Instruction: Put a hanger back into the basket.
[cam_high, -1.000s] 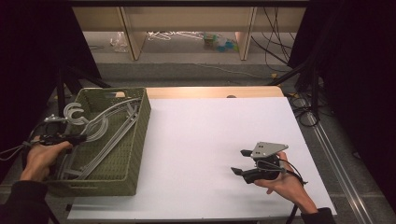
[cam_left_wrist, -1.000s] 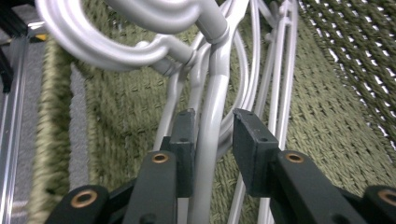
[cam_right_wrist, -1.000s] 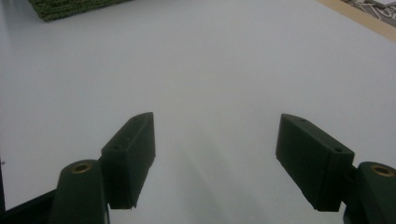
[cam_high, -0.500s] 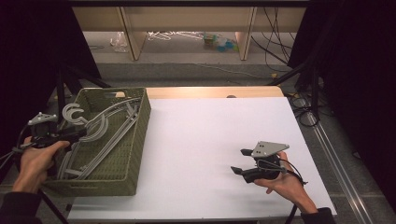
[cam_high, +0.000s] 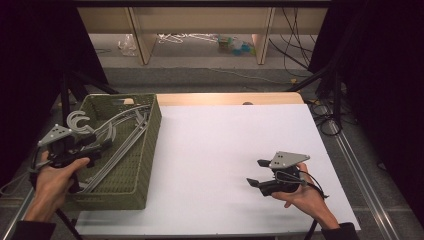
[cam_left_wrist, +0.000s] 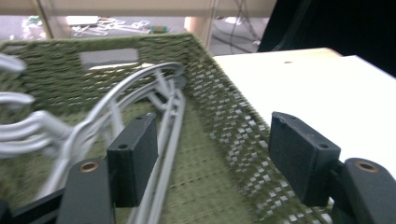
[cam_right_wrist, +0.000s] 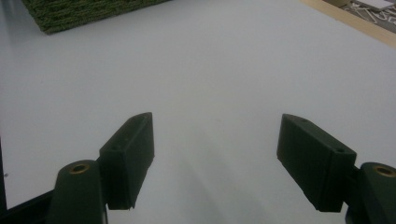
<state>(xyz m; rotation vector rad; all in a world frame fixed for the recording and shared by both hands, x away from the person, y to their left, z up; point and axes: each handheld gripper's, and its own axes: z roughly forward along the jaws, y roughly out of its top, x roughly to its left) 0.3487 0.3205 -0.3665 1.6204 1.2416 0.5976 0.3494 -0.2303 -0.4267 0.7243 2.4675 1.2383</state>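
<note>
White surface (cam_high: 235, 150), bare in the middle. At nine o'clock, green basket (cam_high: 148, 150) with grey hangers (cam_high: 120, 134) lying inside: placing seemingly done. At eight o'clock, left gripper (cam_high: 100, 143), fingers just opened wide, empty. At four o'clock, right gripper (cam_high: 255, 172), fingers wide, empty.

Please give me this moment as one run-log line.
left gripper: jaws just opening, nothing between, at basket edge | hangers: in basket | right gripper: open, empty, over white table
</note>
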